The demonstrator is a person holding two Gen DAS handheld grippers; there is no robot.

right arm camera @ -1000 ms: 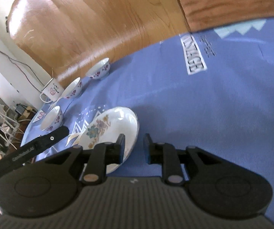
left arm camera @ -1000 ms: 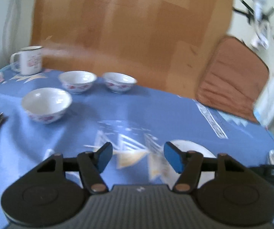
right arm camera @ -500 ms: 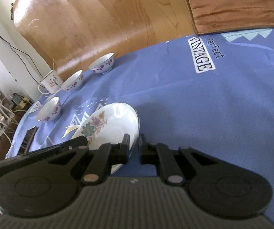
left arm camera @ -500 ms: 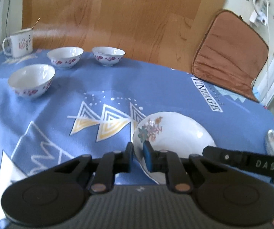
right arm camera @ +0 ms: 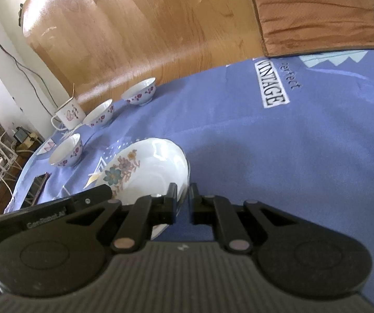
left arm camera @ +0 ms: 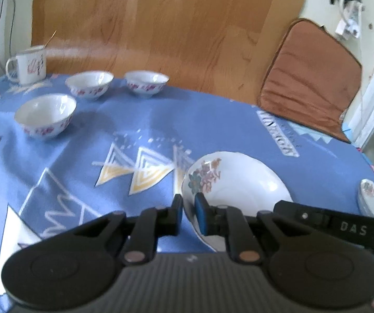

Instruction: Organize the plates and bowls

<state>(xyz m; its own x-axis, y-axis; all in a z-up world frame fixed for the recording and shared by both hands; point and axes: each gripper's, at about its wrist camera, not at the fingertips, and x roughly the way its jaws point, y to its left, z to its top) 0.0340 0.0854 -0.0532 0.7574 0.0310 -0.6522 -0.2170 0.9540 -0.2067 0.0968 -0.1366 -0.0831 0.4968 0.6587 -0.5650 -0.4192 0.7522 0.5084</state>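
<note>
Item: floral plate point(left arm camera: 239, 182), on the blue-clothed tabletop point(left arm camera: 140, 120), near edge. Left gripper point(left arm camera: 188, 214) and right gripper point(right arm camera: 182, 199): jaws closed thin on opposite rims of the plate. Risks: glazed rim may slip from a narrow pinch; uneven lifting could tilt it; three bowls point(left arm camera: 44, 116) sit well apart.

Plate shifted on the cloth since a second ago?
No. The plate still has its flowered edge beside the same yellow triangles printed on the tablecloth.
</note>
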